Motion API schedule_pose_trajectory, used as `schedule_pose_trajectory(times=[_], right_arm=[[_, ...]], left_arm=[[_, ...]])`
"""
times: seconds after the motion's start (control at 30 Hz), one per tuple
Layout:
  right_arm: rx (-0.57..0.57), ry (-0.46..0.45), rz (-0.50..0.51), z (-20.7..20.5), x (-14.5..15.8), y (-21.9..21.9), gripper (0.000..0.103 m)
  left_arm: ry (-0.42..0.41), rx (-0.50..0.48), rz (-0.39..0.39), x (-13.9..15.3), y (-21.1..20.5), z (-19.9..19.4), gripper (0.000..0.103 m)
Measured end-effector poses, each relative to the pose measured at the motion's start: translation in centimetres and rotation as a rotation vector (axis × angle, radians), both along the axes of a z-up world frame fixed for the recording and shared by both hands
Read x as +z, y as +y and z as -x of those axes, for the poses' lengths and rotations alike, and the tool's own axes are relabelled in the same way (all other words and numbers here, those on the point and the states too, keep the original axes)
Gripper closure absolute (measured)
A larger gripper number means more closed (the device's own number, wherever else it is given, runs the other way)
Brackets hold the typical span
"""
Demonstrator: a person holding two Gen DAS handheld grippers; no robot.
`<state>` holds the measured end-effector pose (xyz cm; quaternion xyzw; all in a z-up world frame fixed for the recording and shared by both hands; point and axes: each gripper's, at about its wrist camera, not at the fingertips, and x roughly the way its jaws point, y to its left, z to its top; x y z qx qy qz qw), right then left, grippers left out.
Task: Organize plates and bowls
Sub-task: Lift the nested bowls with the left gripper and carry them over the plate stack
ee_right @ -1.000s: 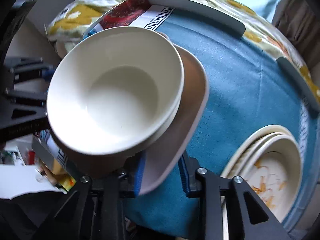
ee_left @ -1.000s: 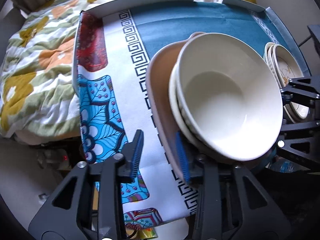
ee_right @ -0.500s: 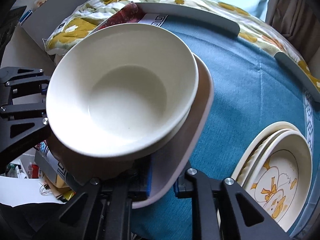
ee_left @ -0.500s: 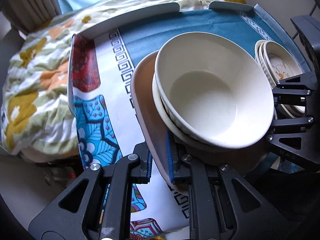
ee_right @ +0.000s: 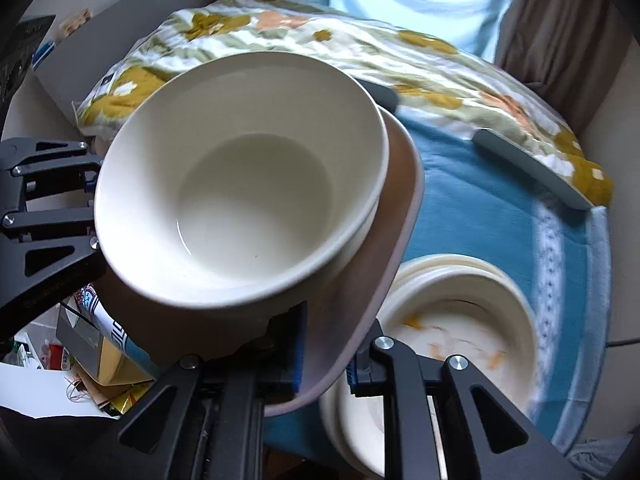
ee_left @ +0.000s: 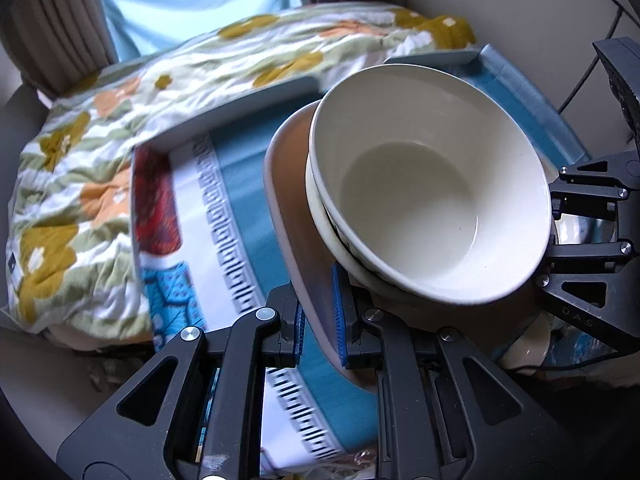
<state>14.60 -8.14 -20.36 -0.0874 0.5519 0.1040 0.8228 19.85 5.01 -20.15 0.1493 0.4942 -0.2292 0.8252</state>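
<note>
Left wrist view: my left claw (ee_left: 318,322) pinches the near rim of the tan plate (ee_left: 292,216); cream bowls (ee_left: 428,200) ride on it. My right claw (ee_right: 326,354) clamps the plate's opposite rim, stacked plates (ee_right: 460,308) beyond on the table (ee_right: 480,208).

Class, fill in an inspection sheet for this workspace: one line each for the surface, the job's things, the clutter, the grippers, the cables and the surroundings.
Surface: blue tablecloth with a white patterned border, on a table with a raised grey rim.
Job's things: white bowl nested in another bowl, on a brown plate; stack of cream plates on the cloth, the top one with orange print.
Clutter: papers and packaging below the table's edge.
Grippers: left gripper and right gripper each have jaws shut on the brown plate's rim, at opposite sides.
Cables: thin black cable by the wall.
Surroundings: floral quilt, curtains, bright window.
</note>
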Motion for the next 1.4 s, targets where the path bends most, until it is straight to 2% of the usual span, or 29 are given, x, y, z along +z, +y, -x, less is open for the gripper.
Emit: schedule_pose_trajectory(times=[0.17,0.3,0.47,0.63,0.97,1.17,1.4], right_arm=[[-0.013,-0.008,0.033,1.5,2.5,-4.4,0.088],[0.000,0.005,0.051,2.6,3.2,-8.1,0.088],[0.025,0.036,0.048,3.6,2.1,-11.7,0.088],[0.059,0.073,0.032,4.2,-0.2,-14.5,0.088],[0.080,0.081,0.005,4.6,-2.6,-16.5,0.088],[0.063,0.100,-0.017,4.6,-3.1,-16.6,0.088],[0.045,0.124,-0.039,4.6,-3.3,-16.8,0.087]], left_arm=[[-0.010,-0.017,0.037,1.8,-4.3,1.4,0.093],[0.034,0.006,0.067,1.7,-8.2,2.5,0.093],[0.068,0.040,0.065,0.3,-11.7,4.0,0.093],[0.101,0.088,0.053,-2.3,-14.2,5.3,0.093],[0.124,0.151,0.036,-5.0,-15.8,6.0,0.093],[0.097,0.154,-0.011,-5.1,-16.3,6.2,0.092],[0.133,0.160,-0.031,-5.3,-16.4,5.9,0.092]])
